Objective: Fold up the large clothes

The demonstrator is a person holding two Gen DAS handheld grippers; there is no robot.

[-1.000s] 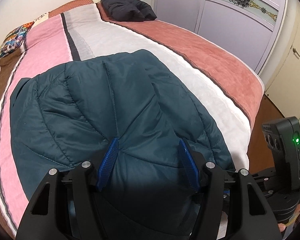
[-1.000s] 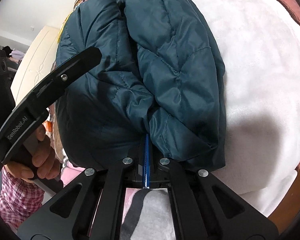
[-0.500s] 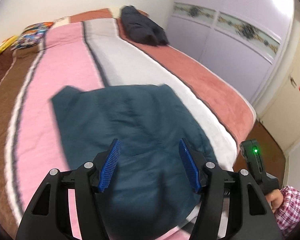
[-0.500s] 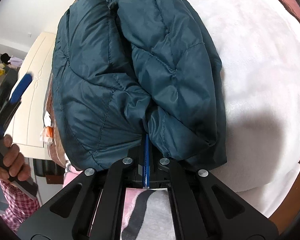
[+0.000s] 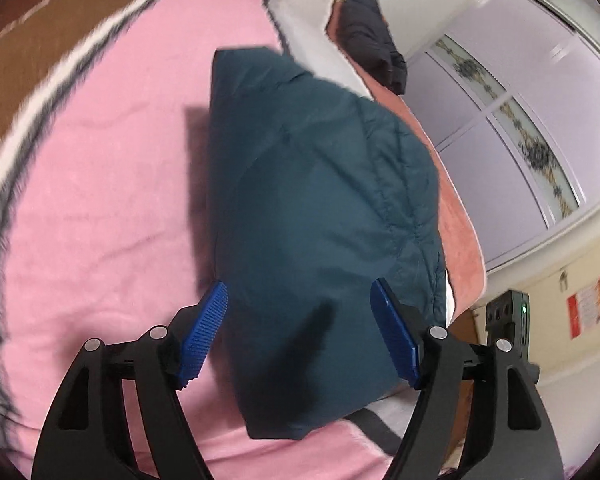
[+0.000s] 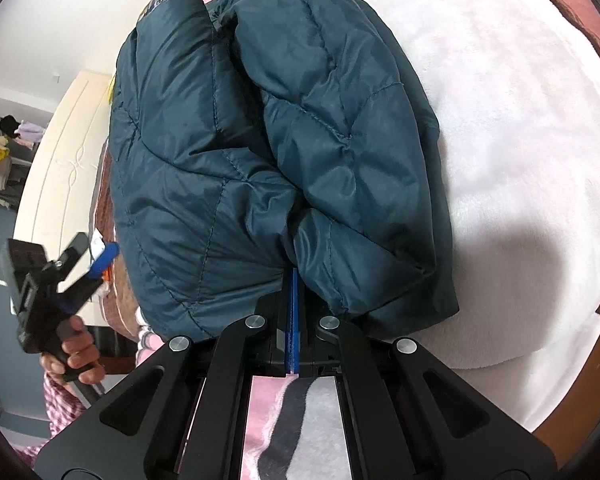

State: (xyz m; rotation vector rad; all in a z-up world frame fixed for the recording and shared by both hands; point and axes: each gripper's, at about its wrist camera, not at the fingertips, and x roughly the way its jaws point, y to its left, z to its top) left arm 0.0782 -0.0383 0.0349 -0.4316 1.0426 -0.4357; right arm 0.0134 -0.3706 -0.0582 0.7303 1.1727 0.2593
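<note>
A dark teal puffer jacket (image 5: 320, 216) lies folded into a bundle on the striped bed blanket (image 5: 100, 184). My left gripper (image 5: 300, 336) is open and empty, hovering above the jacket's near end. My right gripper (image 6: 292, 312) is shut on the jacket (image 6: 284, 136), pinching its near edge where two folded layers meet. The left gripper also shows in the right wrist view (image 6: 60, 280), held in a hand off the bed's left side.
A black jacket (image 5: 370, 40) lies folded at the far end of the bed. A lilac wardrobe (image 5: 520, 120) stands beyond the bed's right side. The right gripper's body (image 5: 508, 328) shows at the right edge. A cream cabinet (image 6: 60, 168) stands to the left.
My left gripper has pulled back from the jacket, swung left and tilted, staying open. My right gripper has kept its hold on the jacket's edge and barely moved.
</note>
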